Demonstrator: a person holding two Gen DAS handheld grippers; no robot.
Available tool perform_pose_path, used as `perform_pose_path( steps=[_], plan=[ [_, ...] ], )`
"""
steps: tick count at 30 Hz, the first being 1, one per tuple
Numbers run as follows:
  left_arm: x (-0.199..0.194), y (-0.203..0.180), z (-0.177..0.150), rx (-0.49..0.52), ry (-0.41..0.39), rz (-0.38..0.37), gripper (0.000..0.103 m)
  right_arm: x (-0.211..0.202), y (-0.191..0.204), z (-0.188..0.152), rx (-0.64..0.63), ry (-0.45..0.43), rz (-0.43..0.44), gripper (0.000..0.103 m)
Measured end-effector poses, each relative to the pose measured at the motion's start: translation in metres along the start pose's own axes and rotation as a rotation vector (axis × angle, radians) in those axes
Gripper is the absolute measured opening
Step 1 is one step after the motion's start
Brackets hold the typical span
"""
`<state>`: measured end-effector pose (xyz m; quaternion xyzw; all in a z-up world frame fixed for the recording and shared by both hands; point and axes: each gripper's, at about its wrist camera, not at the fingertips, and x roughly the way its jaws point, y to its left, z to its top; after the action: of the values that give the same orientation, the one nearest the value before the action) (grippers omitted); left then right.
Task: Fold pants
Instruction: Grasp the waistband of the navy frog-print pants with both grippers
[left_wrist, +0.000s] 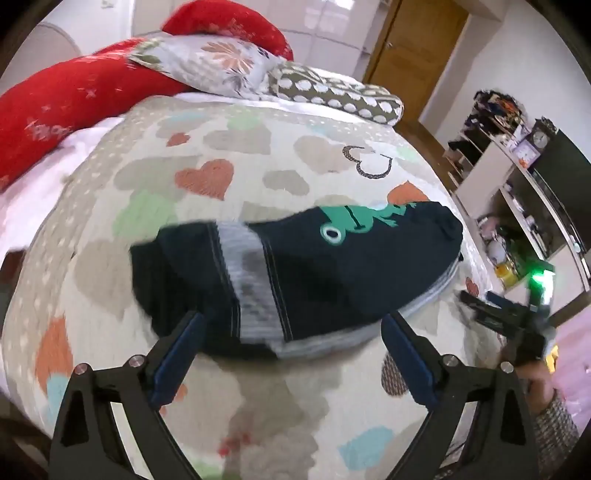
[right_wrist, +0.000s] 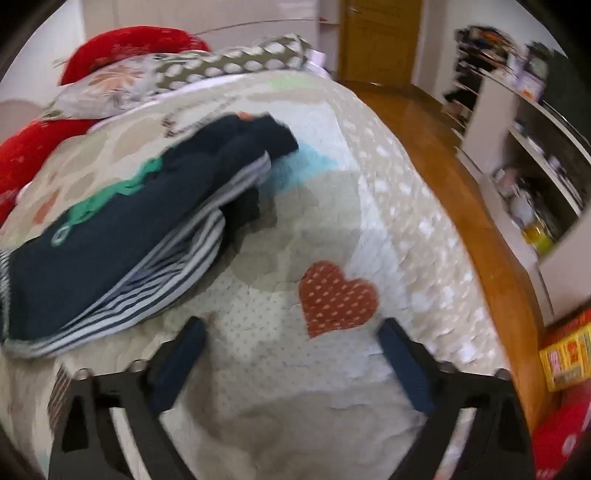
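Bed (left_wrist: 258, 155): heart-print quilt, soft and rounded, with pillows heaped at the far end. The edge drops to wood floor (right_wrist: 436, 155) on the right side.

Pants (left_wrist: 332, 266): dark navy with a green printed figure and a grey-striped band, lying as a compact bundle in the middle of the quilt, already doubled over by the look of it. In the right wrist view the pants (right_wrist: 122, 236) show several stacked layers with a striped lining sticking out at the edge.

Left gripper (left_wrist: 291, 354): fingers spread wide, nothing between them, hovering just short of the bundle's near edge. Right gripper (right_wrist: 291, 358): also wide apart and empty, over bare quilt beside the bundle, not over it.

Risks, as I judge them:
- The layers sit loose; pinching only the top one would peel the stack apart.
- On a soft quilt a low fingertip could snag the bedding along with the cloth.
- Both views are blurred, so edge position is uncertain; a misjudged grab could drag the bundle toward the bed edge.
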<state>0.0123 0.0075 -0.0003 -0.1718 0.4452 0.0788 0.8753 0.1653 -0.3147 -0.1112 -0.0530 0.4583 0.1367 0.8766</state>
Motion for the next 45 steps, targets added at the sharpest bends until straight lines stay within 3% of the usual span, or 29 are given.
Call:
perform_pose_path(
  steps=[4,6,8,10,12,15,18,19,20,21,23,24,27,31,35,39,41,43,44,45],
  plan=[
    [0.036,0.004,0.041,0.003,0.080,-0.025,0.096,-0.026,-0.023,0.022,0.008,-0.049,0.062,0.091],
    [0.055,0.015,0.054,0.025,0.100,-0.003,0.096,-0.027,-0.027,0.043,0.033,-0.039,0.116,0.091],
    [0.074,0.016,0.067,0.014,0.121,-0.062,0.096,-0.017,-0.029,0.066,0.073,-0.007,0.201,0.092],
    [0.091,0.022,0.074,0.016,0.136,-0.070,0.096,0.000,-0.028,0.080,0.103,0.024,0.244,0.092],
    [0.106,0.021,0.080,0.046,0.158,-0.059,0.096,0.018,-0.027,0.091,0.146,0.035,0.256,0.092],
    [0.126,0.023,0.079,0.066,0.186,-0.046,0.096,0.040,-0.022,0.096,0.238,0.057,0.348,0.092],
    [0.141,0.017,0.075,0.115,0.195,0.020,0.094,0.053,-0.001,0.094,0.241,0.046,0.374,0.091],
    [0.143,0.014,0.073,0.137,0.197,0.046,0.079,0.055,0.005,0.094,0.233,0.036,0.362,0.088],
    [0.146,0.011,0.071,0.158,0.213,0.070,0.064,0.056,0.012,0.095,0.227,0.029,0.354,0.072],
    [0.149,0.009,0.070,0.169,0.233,0.095,0.049,0.057,0.014,0.095,0.222,0.032,0.356,0.043],
    [0.146,0.008,0.068,0.181,0.233,0.125,0.036,0.054,0.015,0.095,0.245,0.052,0.387,0.020],
    [0.143,0.008,0.069,0.183,0.225,0.129,0.025,0.050,0.011,0.093,0.264,0.052,0.399,0.019],
    [0.130,0.015,0.072,0.138,0.215,0.086,0.024,0.025,0.002,0.082,0.287,0.018,0.421,0.018],
    [0.119,0.015,0.075,0.136,0.189,0.137,0.024,0.000,-0.014,0.063,0.327,0.002,0.434,0.015],
    [0.117,0.025,0.080,0.070,0.186,0.208,0.025,-0.003,-0.031,0.053,0.357,-0.002,0.354,0.014],
    [0.101,0.033,0.080,0.023,0.175,0.158,0.027,0.000,-0.045,0.047,0.356,0.008,0.245,0.014],
    [0.093,0.030,0.080,0.040,0.166,0.147,0.038,-0.011,-0.045,0.045,0.314,-0.018,0.238,0.014],
    [0.085,0.027,0.081,0.055,0.144,0.148,0.053,-0.024,-0.042,0.047,0.253,-0.059,0.218,0.018],
    [0.083,0.025,0.083,0.059,0.137,0.138,0.054,-0.029,-0.039,0.050,0.226,-0.075,0.208,0.029],
    [0.083,0.024,0.085,0.060,0.133,0.126,0.055,-0.034,-0.036,0.052,0.197,-0.094,0.201,0.048]
  ],
)
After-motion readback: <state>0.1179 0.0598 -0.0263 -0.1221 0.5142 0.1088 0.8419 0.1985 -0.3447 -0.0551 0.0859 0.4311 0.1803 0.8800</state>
